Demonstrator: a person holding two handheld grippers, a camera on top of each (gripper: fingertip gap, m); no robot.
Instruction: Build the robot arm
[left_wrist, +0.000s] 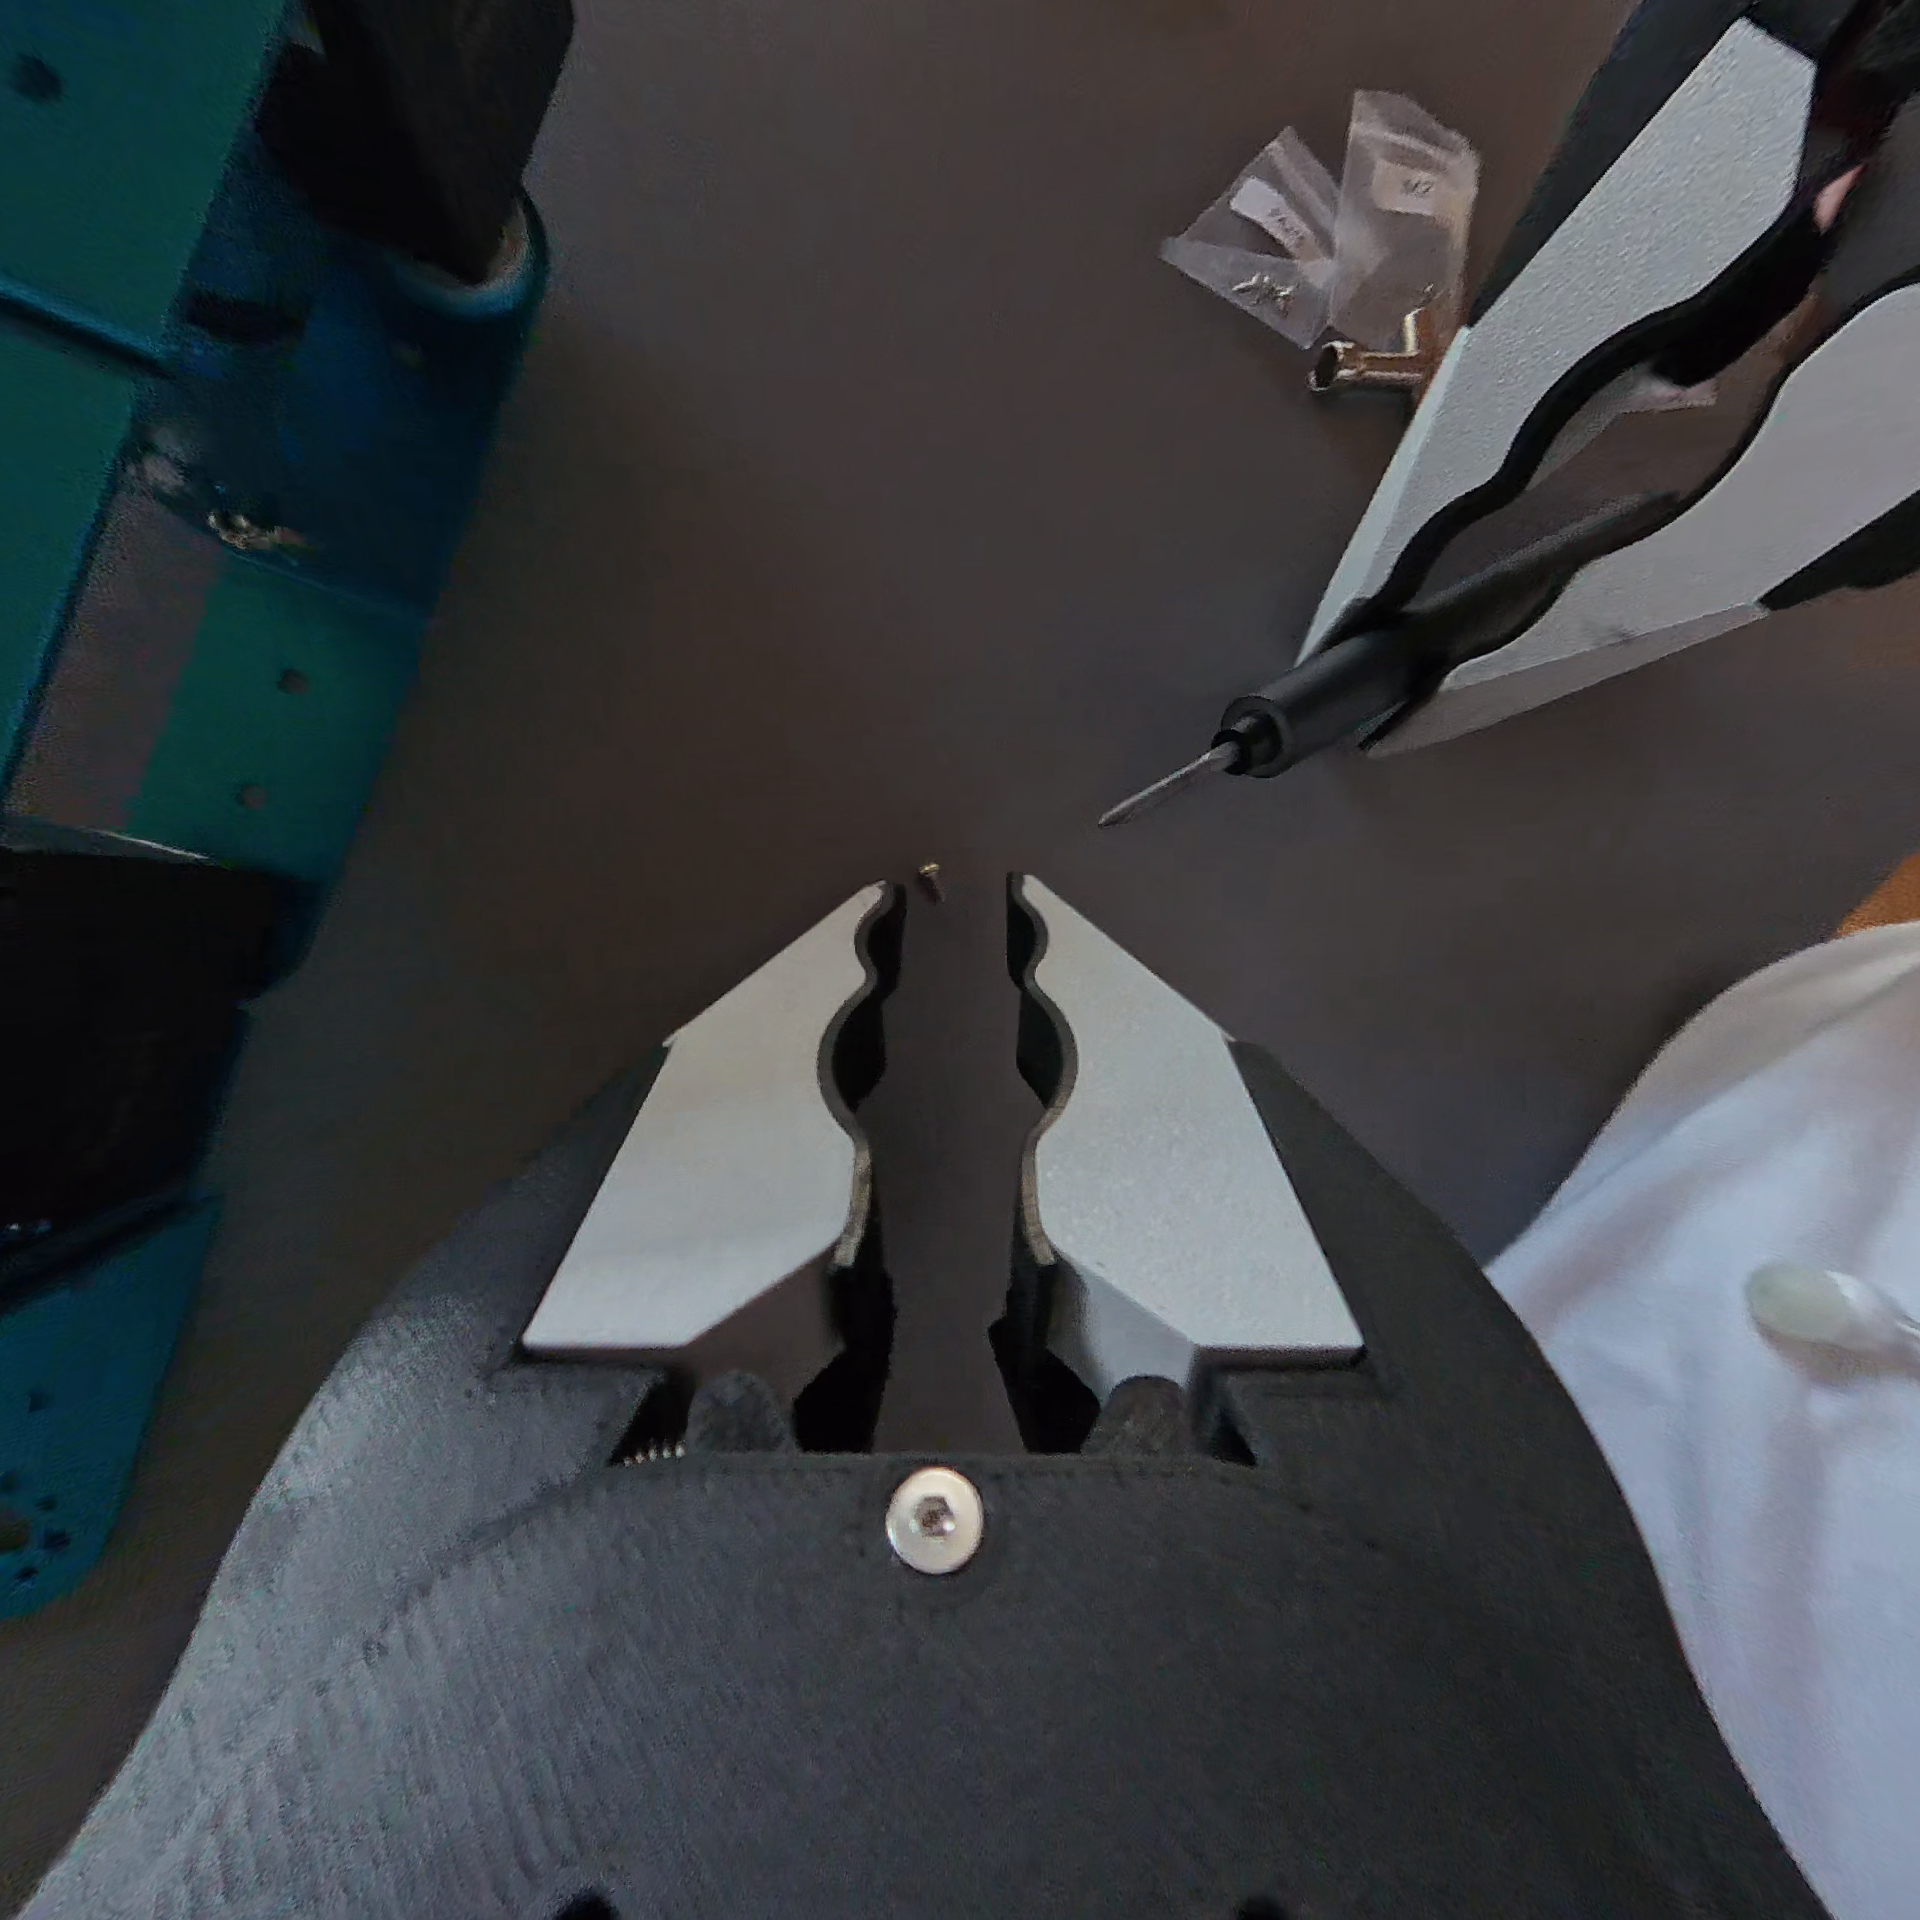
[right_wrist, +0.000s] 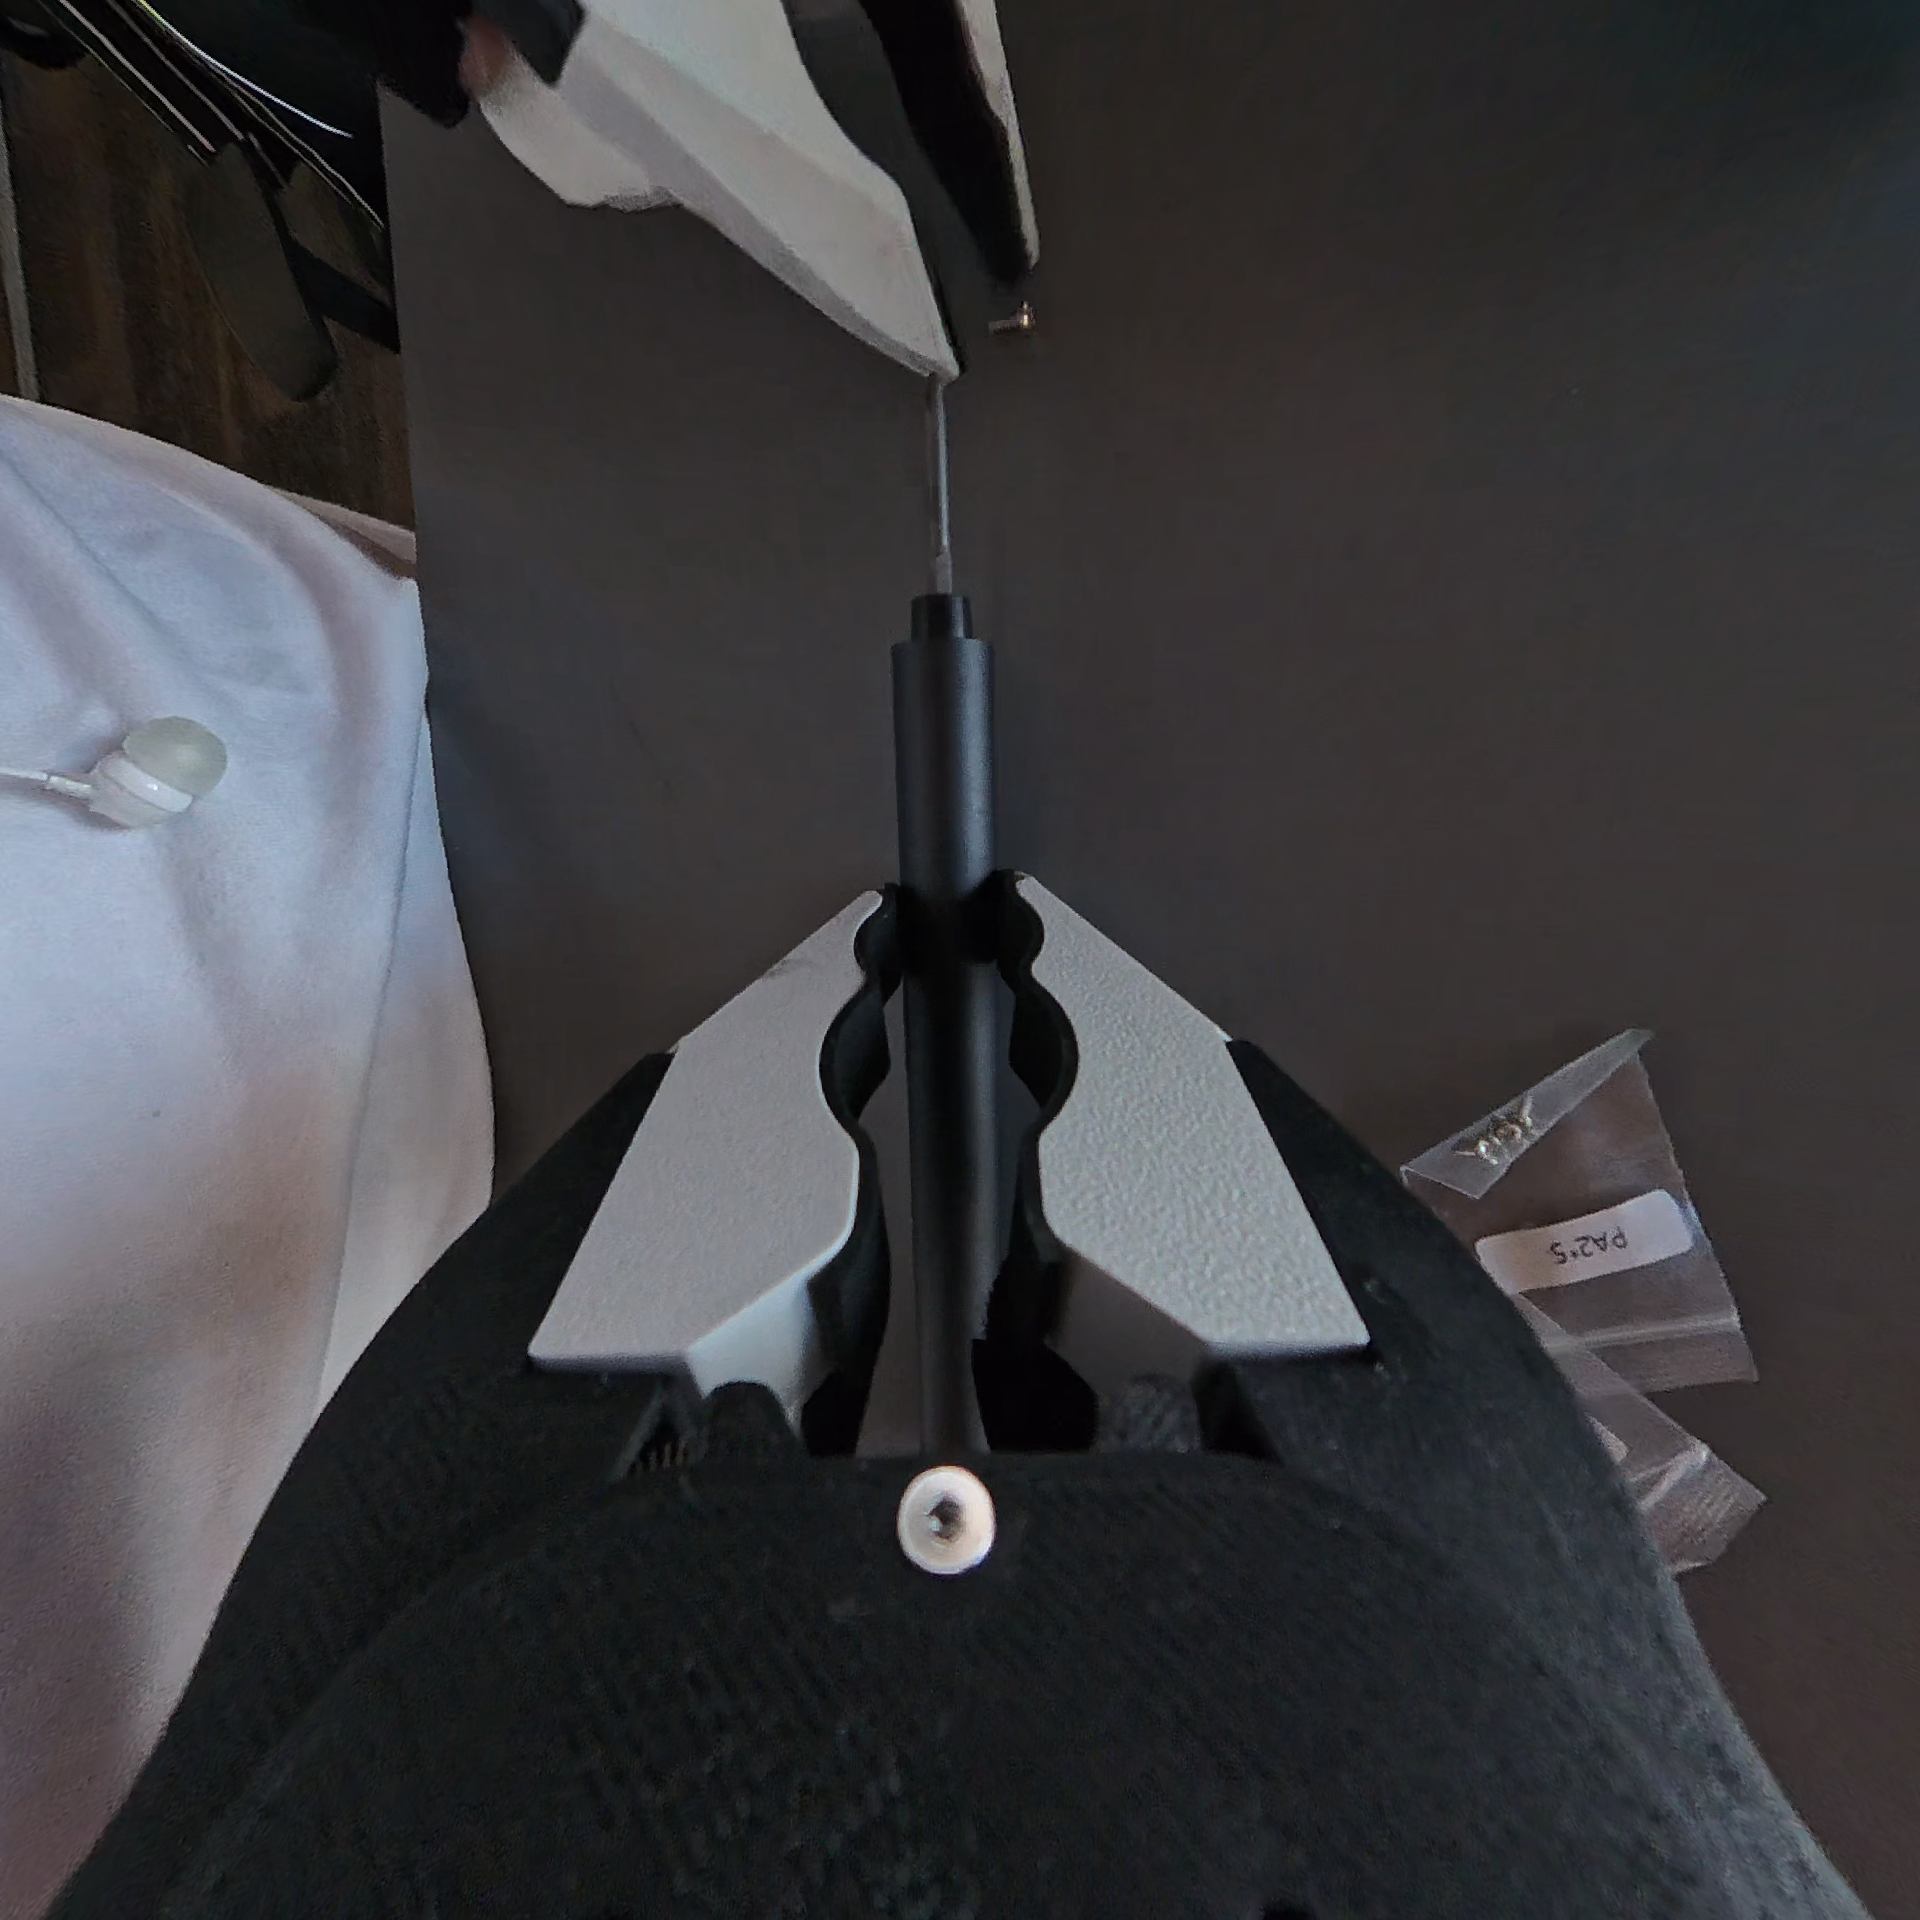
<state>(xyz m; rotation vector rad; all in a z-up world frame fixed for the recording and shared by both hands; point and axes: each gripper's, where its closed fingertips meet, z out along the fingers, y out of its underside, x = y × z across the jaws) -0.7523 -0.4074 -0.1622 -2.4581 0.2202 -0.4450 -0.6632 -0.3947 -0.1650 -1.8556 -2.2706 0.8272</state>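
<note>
My left gripper (left_wrist: 954, 883) is open and empty, low over the dark mat (left_wrist: 935, 416). A tiny screw (left_wrist: 931, 875) lies on the mat just ahead of its left fingertip. My right gripper (right_wrist: 954, 899) is shut on a black precision screwdriver (right_wrist: 943, 831). It also shows at the right of the left wrist view (left_wrist: 1382, 675), where the screwdriver (left_wrist: 1299, 707) points its thin bit down-left, a short way right of the screw. In the right wrist view the bit reaches up to the left gripper (right_wrist: 977, 312), and the screw (right_wrist: 1013, 320) lies beside that gripper's tip.
A blue-green metal assembly with holes (left_wrist: 208, 582) stands at the left of the mat. Small clear bags of hardware (left_wrist: 1320, 229) and a silver metal fitting (left_wrist: 1371, 364) lie at the far right; the bags also show in the right wrist view (right_wrist: 1590, 1247). A person's white garment (right_wrist: 187, 987) with an earbud (right_wrist: 166, 784) borders the mat. The tips of one gripper are about 10 cm away from the tips of the other.
</note>
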